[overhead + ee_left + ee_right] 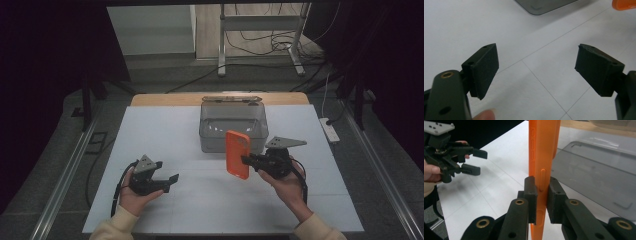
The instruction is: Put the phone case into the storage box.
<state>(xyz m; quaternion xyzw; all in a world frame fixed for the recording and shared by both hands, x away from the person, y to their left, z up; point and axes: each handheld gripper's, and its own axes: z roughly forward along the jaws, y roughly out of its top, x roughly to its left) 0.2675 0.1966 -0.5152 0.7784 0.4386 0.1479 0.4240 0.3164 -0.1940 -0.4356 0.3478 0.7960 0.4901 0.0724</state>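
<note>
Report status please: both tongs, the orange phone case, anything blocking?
Right tongs shut on orange phone case, held upright above table. Left tongs open, empty. Grey container just behind case; nothing blocking.

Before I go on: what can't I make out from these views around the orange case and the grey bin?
- Orange rubbery phone case: in the high view the right gripper covers part of one edge; in the right gripper view its top and bottom are cut off by the frame.
- Translucent grey plastic bin: contents unreadable through the glare; the case hides part of its front wall.
- Left gripper: open; the bin and case are cropped at that view's top edge.
</note>
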